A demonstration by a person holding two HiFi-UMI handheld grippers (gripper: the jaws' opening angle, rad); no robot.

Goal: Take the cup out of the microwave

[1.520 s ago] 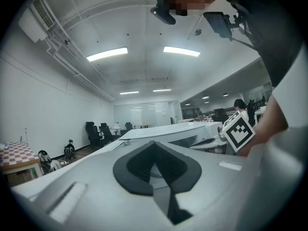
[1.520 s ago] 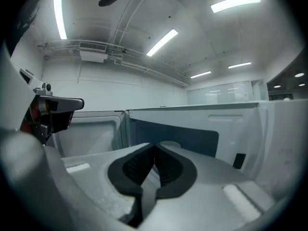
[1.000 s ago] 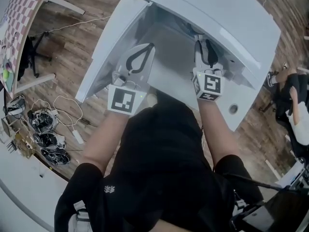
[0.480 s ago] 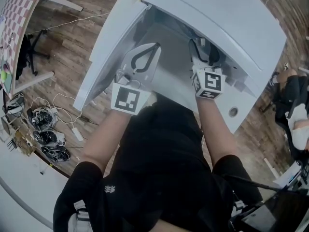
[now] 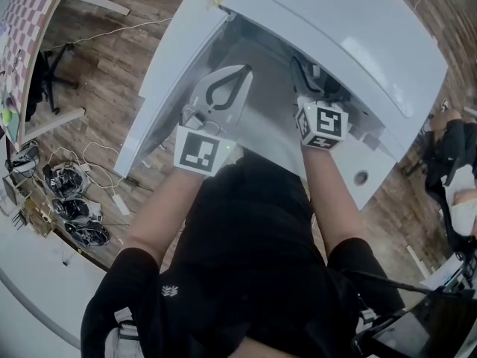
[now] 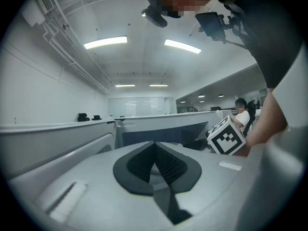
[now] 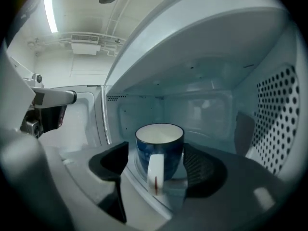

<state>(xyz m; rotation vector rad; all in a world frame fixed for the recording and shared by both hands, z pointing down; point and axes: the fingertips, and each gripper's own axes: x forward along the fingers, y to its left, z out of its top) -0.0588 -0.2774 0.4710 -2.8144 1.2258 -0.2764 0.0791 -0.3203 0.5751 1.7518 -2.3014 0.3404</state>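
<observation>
A dark blue cup (image 7: 159,148) with a white inside and a white handle stands upright in the white microwave (image 5: 358,36); its handle faces the camera. My right gripper (image 7: 160,165) reaches into the cavity and its jaws are opening. The cup stands between the pads, and the left one is clearly off it. In the head view the right gripper (image 5: 309,73) sits at the oven's mouth, which hides the cup. My left gripper (image 5: 237,77) lies over the open door (image 5: 171,73), and in its own view the left gripper (image 6: 155,153) is shut on nothing.
The microwave stands on a white table (image 5: 358,174). Its perforated side wall (image 7: 281,119) is close on the right of the cup. Cables and gear (image 5: 71,207) lie on the wooden floor at left. A person (image 5: 455,162) sits at the far right.
Both grippers have slid a little forward toward the microwave. The right one now reaches deeper into the opening.
</observation>
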